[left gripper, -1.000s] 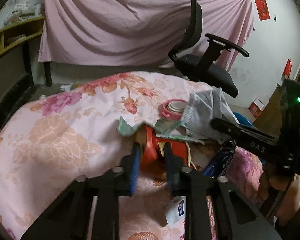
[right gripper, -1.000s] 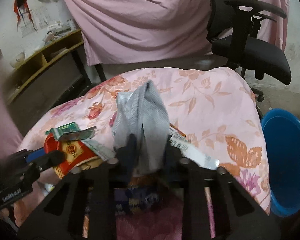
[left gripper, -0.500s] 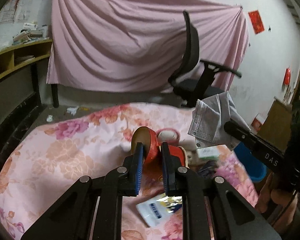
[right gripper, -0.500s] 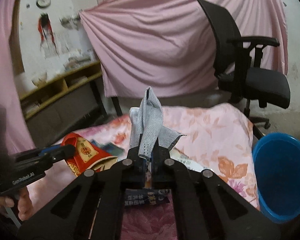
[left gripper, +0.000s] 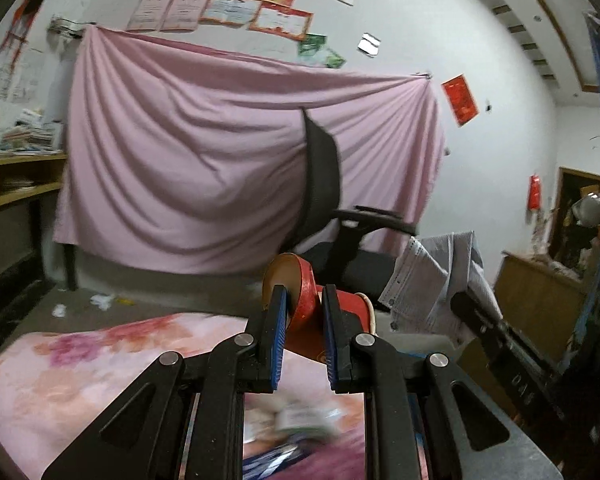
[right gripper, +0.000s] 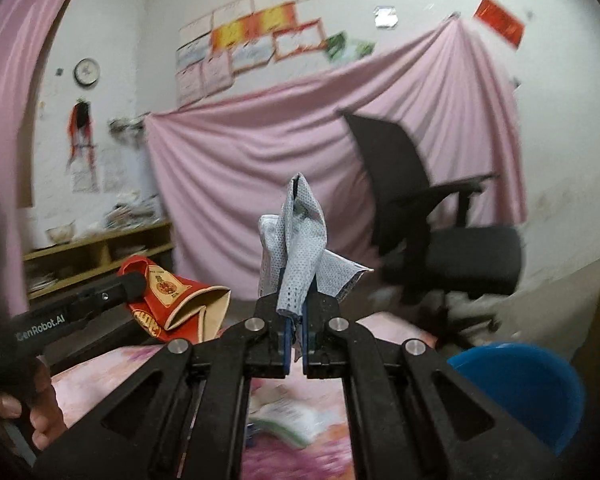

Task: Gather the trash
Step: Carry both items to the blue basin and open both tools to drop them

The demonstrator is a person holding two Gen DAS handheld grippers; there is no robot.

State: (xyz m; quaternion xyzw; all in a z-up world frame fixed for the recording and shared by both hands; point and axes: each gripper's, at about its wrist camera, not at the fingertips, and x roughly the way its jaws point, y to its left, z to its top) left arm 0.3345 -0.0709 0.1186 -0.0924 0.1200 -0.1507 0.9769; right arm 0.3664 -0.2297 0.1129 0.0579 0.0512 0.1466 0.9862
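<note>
red cup and grey mask going up together

red paper cup (left gripper: 306,312) is sitting crushed between the clenched jaws of the left gripper (left gripper: 303,334), at lower centre of its frame. the right gripper (right gripper: 294,330) is pinching a grey face mask (right gripper: 300,256) tight, its cloth standing up at mid-frame. both pieces are hanging clear above the floral bedspread (left gripper: 100,360), likely so they can be carried to the blue bin (right gripper: 528,384) waiting at lower right. more wrappers (right gripper: 288,424) are lying blurred on the bed below.
</note>
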